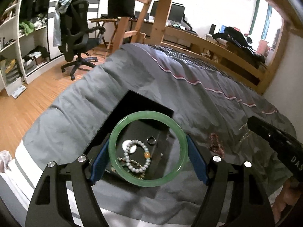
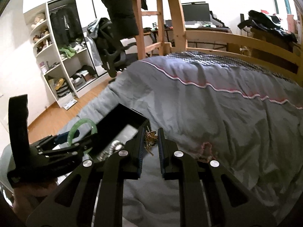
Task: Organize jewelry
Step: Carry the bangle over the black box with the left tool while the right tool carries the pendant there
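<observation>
The left claw grips a green jade bangle between its blue pads, holding it over the open black jewelry box on the grey bed quilt, where a pale bead bracelet and a dark ring lie. Just right of the box, the right claw stands slightly parted around what looks like a gold chain, not clearly pinching it; farther right a reddish bead bracelet rests on the quilt
</observation>
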### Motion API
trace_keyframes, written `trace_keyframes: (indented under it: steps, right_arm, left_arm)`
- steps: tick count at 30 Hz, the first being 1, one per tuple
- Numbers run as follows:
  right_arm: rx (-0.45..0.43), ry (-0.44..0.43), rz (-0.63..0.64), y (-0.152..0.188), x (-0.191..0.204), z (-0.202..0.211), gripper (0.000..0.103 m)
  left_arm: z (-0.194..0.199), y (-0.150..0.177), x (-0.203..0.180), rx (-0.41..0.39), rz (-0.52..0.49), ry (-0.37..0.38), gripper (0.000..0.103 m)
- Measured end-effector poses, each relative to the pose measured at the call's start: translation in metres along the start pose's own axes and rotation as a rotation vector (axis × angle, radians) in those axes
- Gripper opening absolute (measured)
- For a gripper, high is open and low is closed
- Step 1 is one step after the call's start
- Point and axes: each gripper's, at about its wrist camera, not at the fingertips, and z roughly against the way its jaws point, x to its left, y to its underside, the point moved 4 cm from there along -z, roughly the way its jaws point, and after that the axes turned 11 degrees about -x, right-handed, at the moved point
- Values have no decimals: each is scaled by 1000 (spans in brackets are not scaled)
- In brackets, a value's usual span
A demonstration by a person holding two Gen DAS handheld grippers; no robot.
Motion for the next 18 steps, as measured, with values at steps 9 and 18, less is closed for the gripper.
trace_keyframes:
  steps: [9,18]
  right_arm:
    - [-15,-63,33,-20,35,-24,15]
    - [-4,-109,54,-24,64,-48,15]
  left_arm:
    - [-5,-6,22,-16,58,-14,74]
    - [-5,-14,39,-49,82,-56,74]
